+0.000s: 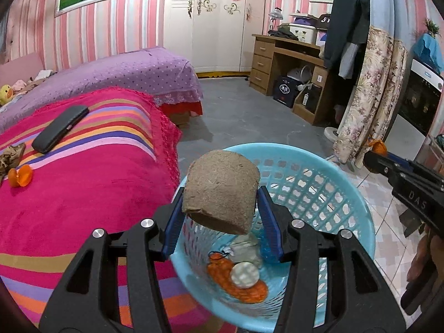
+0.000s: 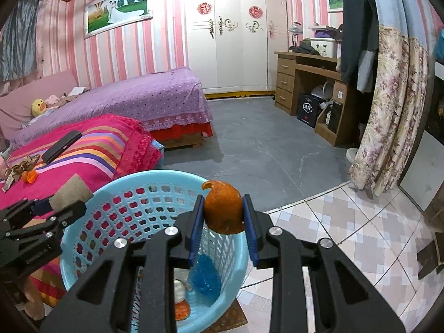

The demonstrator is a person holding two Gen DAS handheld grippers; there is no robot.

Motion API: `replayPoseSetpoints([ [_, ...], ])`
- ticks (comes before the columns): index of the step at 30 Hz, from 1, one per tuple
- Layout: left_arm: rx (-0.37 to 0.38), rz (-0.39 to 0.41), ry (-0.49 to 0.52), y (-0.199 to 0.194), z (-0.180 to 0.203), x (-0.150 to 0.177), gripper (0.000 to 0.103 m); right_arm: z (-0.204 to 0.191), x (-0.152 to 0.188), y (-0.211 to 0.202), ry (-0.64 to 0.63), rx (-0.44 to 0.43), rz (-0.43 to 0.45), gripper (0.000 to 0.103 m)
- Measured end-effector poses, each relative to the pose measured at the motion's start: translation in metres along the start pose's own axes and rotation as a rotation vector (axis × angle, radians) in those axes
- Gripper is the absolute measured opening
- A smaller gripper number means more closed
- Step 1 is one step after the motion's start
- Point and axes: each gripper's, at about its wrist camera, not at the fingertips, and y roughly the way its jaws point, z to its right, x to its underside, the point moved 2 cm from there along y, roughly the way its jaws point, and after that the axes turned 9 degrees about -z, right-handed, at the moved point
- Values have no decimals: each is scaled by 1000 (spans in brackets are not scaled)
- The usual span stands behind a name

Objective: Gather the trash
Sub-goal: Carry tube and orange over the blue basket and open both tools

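Here the left claw point(image 1: 220, 216) was closed on a brown cardboard tube point(image 1: 220, 191), its blue pads point(image 1: 173, 227) pressing the tube's sides and holding it above the open mouth of the blue basket point(image 1: 358, 222). The right claw point(image 2: 223, 222) was clamped on a piece of orange peel point(image 2: 223, 208) at roughly half its travel, poised over the basket's near rim point(image 2: 155, 177).

Risk: the tube overhung the basket's bed-side edge; released there, it could strike the rim and roll onto the striped blanket point(image 1: 83, 194). The peel was gripped at its curved flanks and could slip or tear under a tightening grip. With both claws close over one opening, a collision appeared possible.

The basket already held an orange net point(image 1: 238, 283), a pale round lid point(image 1: 245, 274) and what seemed to be blue crumpled plastic point(image 2: 205, 277). More peel point(image 1: 20, 176), brown scraps point(image 1: 11, 156) and a black case point(image 1: 59, 129) lay on the bed.
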Motion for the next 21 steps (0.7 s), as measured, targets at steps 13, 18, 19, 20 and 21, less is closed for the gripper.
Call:
replayPoseSetpoints([
  [13,-91,54,-19,-18,-47,-11,93,-5,1,4,-19,8,-4,28],
  [18,-115,72,-54,-30,-70,-16,97,-9,1,5,-28,3,-7,28],
  [19,-118,76,-61,-32,-74,-16,97,-12,0,6,-35,1,-9,28],
  [20,-120,79,-66,-34,-78,-16,97,-15,-1,7,-40,0,-10,28],
  [21,-123,82,-68,-36,-82,-16,97,-18,-2,7,-43,-3,-10,29],
])
